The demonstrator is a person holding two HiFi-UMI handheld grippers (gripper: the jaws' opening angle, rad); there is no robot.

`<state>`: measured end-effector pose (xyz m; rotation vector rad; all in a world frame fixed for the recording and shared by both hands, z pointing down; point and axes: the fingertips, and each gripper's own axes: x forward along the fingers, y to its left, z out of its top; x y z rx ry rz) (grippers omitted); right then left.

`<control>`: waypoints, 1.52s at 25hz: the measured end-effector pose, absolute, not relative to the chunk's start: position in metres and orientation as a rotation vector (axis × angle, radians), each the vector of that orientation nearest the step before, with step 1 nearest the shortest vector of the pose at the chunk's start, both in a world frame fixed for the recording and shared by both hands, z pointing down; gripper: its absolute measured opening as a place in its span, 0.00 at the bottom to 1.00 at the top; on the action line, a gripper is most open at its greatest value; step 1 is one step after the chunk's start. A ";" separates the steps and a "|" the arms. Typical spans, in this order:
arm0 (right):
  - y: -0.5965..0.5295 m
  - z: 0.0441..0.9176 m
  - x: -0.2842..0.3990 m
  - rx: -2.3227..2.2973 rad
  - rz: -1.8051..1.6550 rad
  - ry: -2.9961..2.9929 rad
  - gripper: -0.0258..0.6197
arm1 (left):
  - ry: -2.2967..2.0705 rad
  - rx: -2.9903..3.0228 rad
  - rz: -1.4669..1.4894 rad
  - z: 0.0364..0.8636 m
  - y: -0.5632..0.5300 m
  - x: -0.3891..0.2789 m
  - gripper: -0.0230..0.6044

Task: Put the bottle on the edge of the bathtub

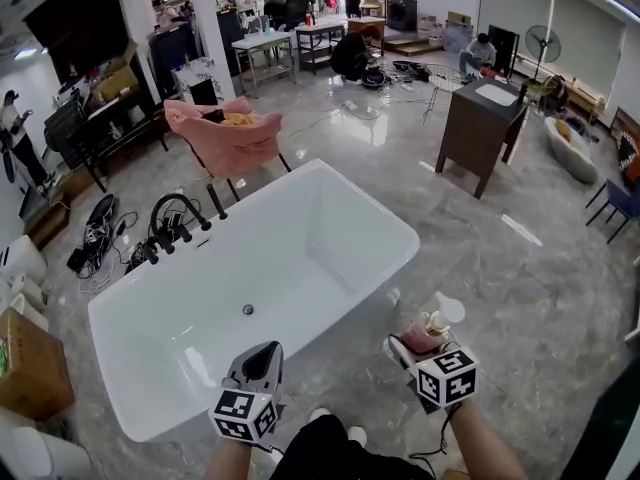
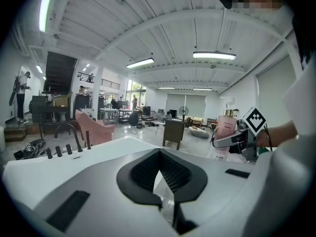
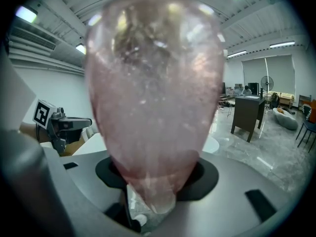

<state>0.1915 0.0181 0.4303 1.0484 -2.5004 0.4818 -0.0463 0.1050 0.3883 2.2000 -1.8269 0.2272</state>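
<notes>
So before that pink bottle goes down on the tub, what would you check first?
1. Bottle gripped by the right gripper: ok, it sits between the jaws.
2. Left gripper free: ok, jaws together, nothing between them.
3. Bathtub rim nearest the bottle bare: ok.
4. Bottle above the rim: not ok, it hangs beside the tub, over the floor.
5. Rim broad enough for the bottle's base: cannot tell.
</notes>
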 end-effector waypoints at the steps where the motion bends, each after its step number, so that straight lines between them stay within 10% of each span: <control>1: 0.004 0.432 0.194 1.053 0.489 -2.502 0.41 | -1.837 2.197 0.229 0.388 0.092 -0.046 0.06; 19: -0.358 0.471 0.168 1.001 0.445 -2.476 0.41 | -1.958 2.103 0.200 0.452 -0.253 -0.100 0.06; 38: -0.668 0.535 -0.061 0.642 0.307 -2.601 0.41 | -2.240 1.774 0.170 0.480 -0.415 -0.215 0.06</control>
